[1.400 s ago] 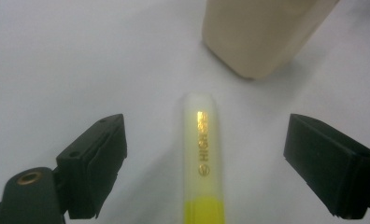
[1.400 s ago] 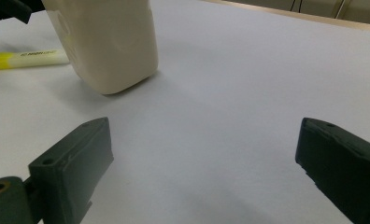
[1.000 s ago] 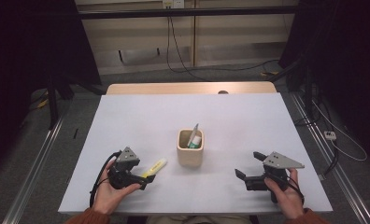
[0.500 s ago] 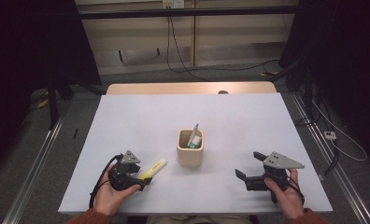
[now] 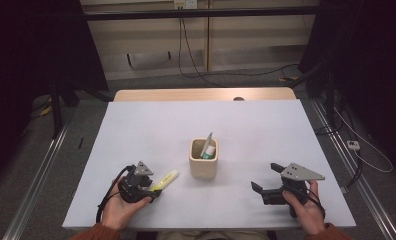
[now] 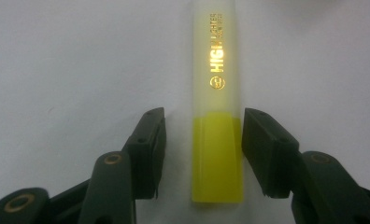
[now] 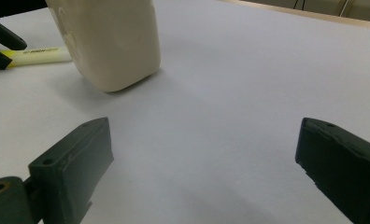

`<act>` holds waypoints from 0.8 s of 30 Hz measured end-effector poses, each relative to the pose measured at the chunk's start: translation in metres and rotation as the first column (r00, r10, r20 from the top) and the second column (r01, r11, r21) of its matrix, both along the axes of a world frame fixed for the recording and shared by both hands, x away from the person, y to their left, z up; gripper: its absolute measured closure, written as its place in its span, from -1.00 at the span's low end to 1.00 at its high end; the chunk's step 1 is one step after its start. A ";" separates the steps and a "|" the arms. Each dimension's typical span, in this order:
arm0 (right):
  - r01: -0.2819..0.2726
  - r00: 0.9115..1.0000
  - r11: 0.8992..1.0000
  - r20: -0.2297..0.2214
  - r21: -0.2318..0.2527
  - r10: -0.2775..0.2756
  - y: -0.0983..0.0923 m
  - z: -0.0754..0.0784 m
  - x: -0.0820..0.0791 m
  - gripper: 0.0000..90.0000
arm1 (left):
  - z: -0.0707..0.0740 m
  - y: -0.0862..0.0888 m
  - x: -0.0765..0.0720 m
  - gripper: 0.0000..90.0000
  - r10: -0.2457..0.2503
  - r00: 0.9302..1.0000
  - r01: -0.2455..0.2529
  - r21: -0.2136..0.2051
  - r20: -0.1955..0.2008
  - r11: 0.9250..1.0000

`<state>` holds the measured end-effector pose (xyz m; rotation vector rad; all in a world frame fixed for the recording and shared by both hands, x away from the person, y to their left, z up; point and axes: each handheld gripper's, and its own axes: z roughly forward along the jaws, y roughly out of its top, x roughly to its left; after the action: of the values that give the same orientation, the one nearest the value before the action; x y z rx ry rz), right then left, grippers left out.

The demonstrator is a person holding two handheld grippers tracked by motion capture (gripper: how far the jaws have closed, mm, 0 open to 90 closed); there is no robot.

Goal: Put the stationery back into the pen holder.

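Yellow plastic highlighter [image 6: 217,116], one, lying between left gripper [image 6: 202,149] jaws, which are closing, small gaps remaining; right gripper [image 7: 204,154] jaws gaping; one cream square cup [image 5: 203,159].

Left hand-held gripper [image 5: 147,186]: black body, black looping cable, small grey three-cornered plate.
Right hand-held gripper [image 5: 267,179]: black, larger grey plate with dark screw dots.
Jaws: matt black, brass-ringed pivots.
Sleeves [image 5: 93,233]: rust-orange cuffs.
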<state>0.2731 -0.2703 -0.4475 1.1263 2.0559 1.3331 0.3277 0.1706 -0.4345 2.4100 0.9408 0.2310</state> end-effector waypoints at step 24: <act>0.000 1.000 1.000 0.006 -0.001 0.001 0.000 0.000 0.000 -0.92 | 0.003 -0.006 0.002 0.49 0.001 0.999 -0.001 0.008 -0.037 1.000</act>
<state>0.2730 -0.2706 -0.4473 1.1205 2.0527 1.3340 0.3299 0.1651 -0.4318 2.4284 0.9586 0.1916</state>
